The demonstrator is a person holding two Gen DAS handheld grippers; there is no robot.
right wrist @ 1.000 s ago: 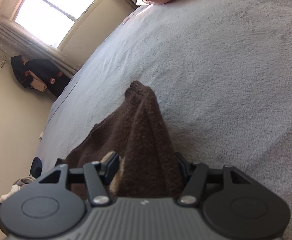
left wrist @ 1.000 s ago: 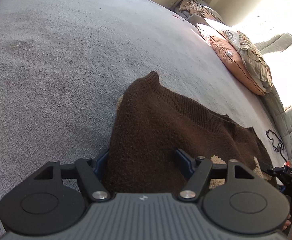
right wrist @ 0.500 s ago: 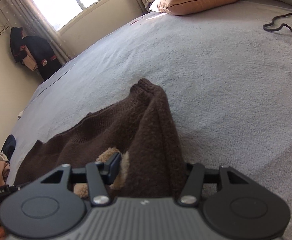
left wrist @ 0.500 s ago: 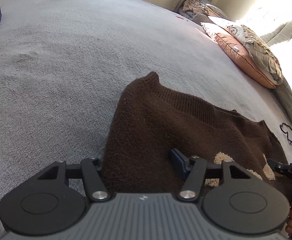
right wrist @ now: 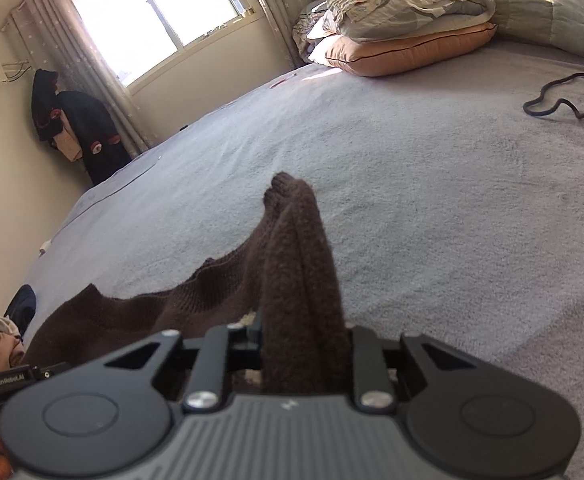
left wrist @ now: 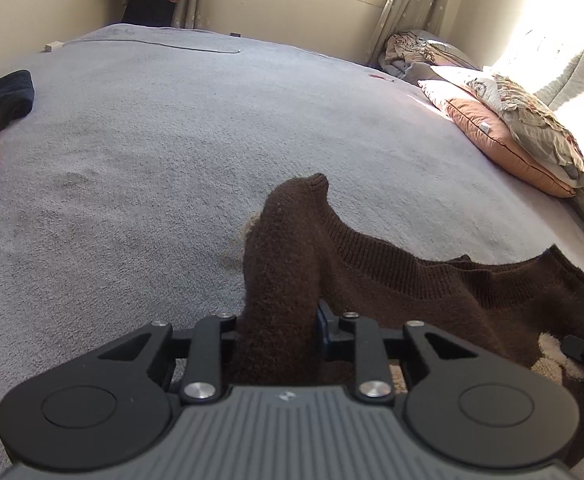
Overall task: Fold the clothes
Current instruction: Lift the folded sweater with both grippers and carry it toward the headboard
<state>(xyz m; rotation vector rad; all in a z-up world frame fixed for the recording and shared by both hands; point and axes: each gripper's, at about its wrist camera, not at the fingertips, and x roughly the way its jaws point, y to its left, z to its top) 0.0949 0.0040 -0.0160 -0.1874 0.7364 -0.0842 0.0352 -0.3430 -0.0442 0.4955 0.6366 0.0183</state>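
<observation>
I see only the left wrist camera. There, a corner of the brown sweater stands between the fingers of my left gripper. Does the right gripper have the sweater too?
Observer: Yes. The right gripper is closing its jaws on another bunched corner of the brown sweater. The fabric stands up between them.
Operator: Thank you. Does anything lie on the bed beyond that gripper?
Observer: A black cord lies in loose loops on the grey bed cover, ahead and to the right, well apart from the sweater.
</observation>
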